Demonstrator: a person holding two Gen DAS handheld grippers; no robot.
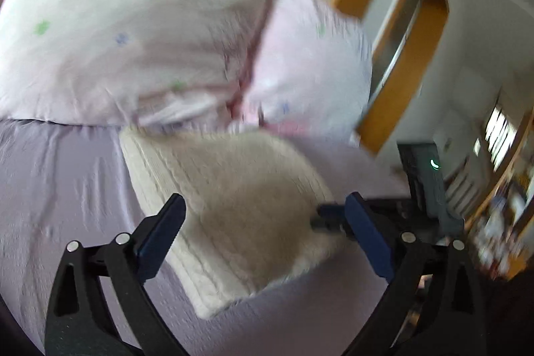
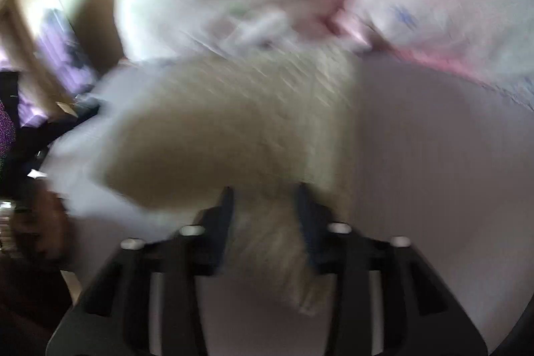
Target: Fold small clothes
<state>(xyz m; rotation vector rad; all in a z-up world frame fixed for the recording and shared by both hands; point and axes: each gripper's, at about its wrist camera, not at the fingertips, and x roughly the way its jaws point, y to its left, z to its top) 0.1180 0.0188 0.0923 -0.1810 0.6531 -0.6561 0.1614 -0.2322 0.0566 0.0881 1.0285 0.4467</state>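
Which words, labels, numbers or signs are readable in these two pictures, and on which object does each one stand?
No text can be read in either view.
cream knitted garment: no label or print shows.
pillow: only small green and blue flower marks, no letters.
dark device: a green curved light, a sign and not a character.
shelves: too blurred to read.
right wrist view: motion blur, nothing is legible.
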